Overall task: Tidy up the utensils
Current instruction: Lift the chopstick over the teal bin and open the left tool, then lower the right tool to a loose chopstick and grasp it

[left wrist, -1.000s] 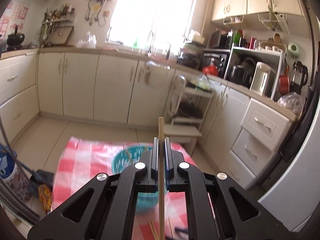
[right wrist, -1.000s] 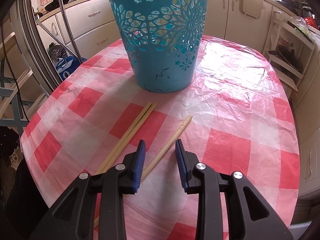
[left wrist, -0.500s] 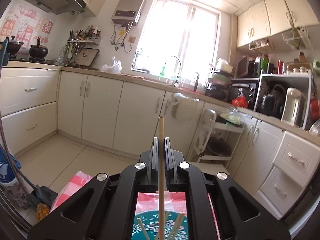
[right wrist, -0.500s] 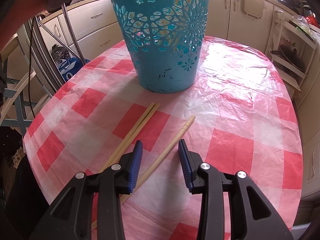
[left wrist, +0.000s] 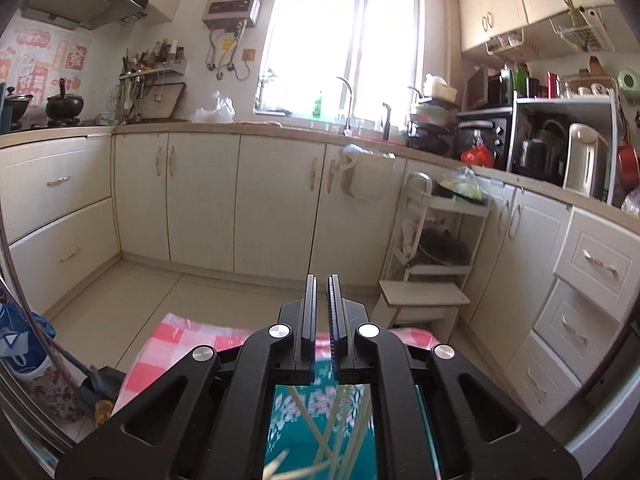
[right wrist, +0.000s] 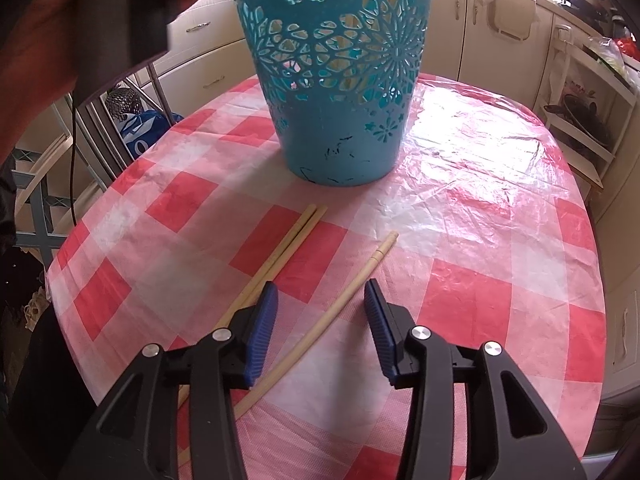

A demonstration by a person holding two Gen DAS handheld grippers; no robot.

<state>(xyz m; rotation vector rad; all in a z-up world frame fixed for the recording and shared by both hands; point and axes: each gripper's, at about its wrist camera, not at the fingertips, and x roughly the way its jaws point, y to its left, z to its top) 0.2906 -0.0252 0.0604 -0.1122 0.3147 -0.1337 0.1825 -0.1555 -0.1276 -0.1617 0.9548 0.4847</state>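
Covered with a glossy, crinkled red-and-white checked plastic tablecloth (right wrist: 480,184). Moulded from smooth teal plastic, pierced with flower cut-outs and scuffed black near the base: round teal basket (right wrist: 336,80). Pale, matt, bare wooden chopsticks (right wrist: 332,312). Ribbed blue rubbery pads (right wrist: 262,336) on matt black plastic right gripper (right wrist: 320,292), shiny metal screw heads.
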